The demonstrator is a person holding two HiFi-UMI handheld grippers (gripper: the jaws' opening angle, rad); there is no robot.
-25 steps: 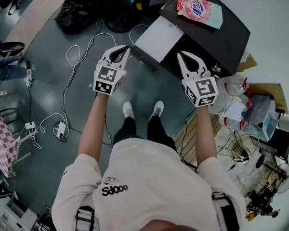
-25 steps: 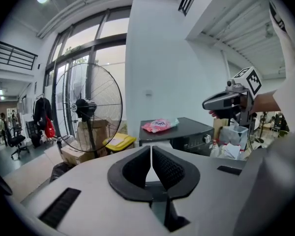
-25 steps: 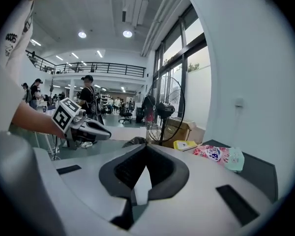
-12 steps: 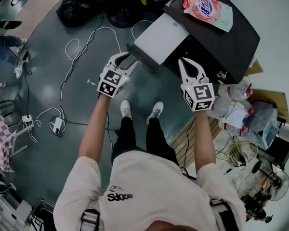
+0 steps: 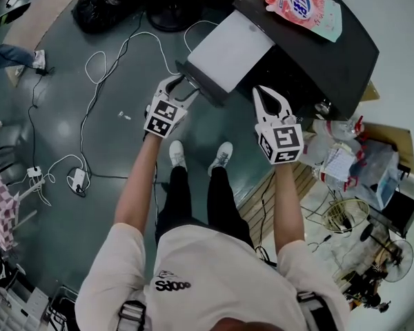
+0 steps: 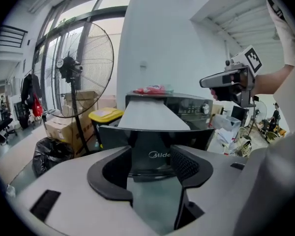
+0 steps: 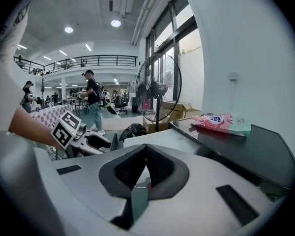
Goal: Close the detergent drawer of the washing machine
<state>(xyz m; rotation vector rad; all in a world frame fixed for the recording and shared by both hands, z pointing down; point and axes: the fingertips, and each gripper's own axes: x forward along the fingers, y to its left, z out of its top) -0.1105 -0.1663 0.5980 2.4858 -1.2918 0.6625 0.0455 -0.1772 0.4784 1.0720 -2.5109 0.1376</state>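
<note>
1. At the far left, white cables (image 5: 91, 81) trail over the floor; a black bag (image 5: 103, 9) sits beyond them.
2. The left claw (image 5: 181, 88) points at the dark front panel of the detergent drawer (image 5: 229, 50); its jaws are opening and released, with the pads apart and pressing on nothing; in the left gripper view the panel with its "Midea" mark fills the gap just past the tips; whether the tips touch it I cannot tell.
3. The detergent drawer stands pulled well out of the washing machine (image 5: 331, 61); its pale top faces up and its front panel faces the person.
4. The right claw (image 5: 262, 92) is clenched, tips together and nothing between them; it hangs just right of the drawer, before the machine's front.
5. The washing machine is black; a pink detergent pouch (image 5: 302, 5) lies flat on its top.
</note>
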